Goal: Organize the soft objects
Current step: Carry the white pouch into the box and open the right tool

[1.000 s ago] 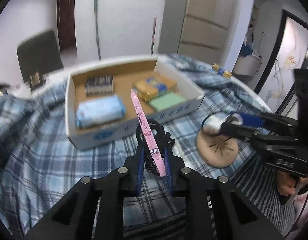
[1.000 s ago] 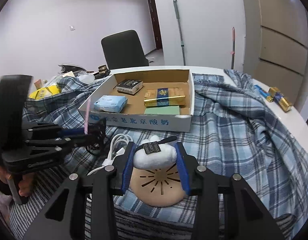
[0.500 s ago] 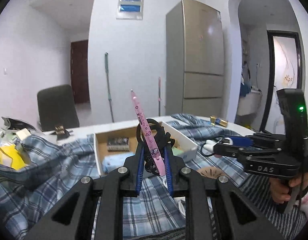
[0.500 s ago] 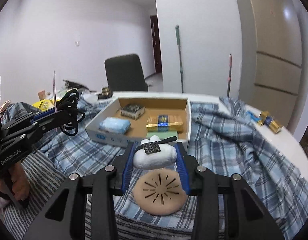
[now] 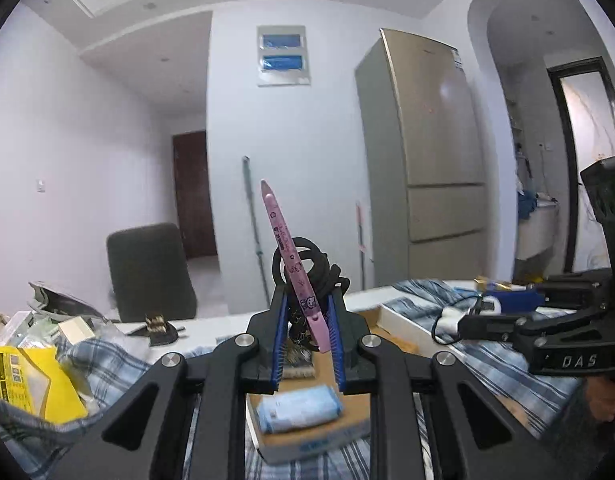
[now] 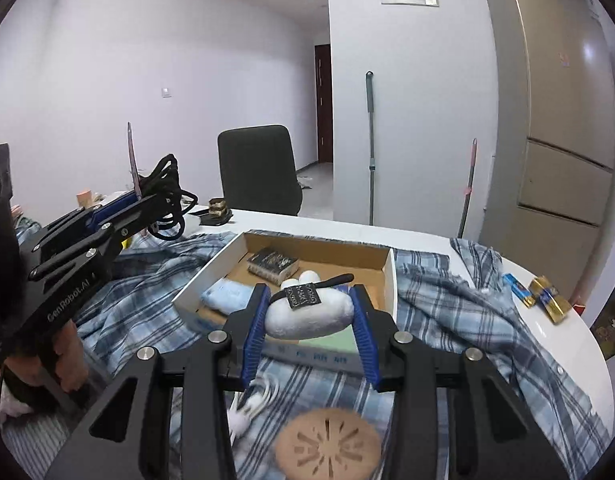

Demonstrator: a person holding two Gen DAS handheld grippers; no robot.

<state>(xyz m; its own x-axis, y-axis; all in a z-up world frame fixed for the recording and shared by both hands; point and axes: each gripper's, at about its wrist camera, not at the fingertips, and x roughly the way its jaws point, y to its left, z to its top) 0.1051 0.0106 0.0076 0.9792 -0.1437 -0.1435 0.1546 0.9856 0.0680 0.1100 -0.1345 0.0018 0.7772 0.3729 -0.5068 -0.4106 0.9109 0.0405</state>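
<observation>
My left claw (image 5: 306, 322) is clamped on a pink pen-like stick (image 5: 292, 264) and a bundle of black cord (image 5: 323, 270); both stand up between its blue pads, the stick tilting away from me. Below and just ahead of that claw I see the cardboard box (image 5: 403, 326) with a light-blue soft pack (image 5: 298, 408) inside. My right claw (image 6: 309, 320) grips a white plush toy (image 6: 309, 314) with a black tag, lifted above the plaid cloth (image 6: 447, 312) on the bench (image 6: 427, 238). Beneath this claw lie a round tan slotted disc (image 6: 327, 444) and a white cable (image 6: 253, 402). The box sits directly past the toy.
</observation>
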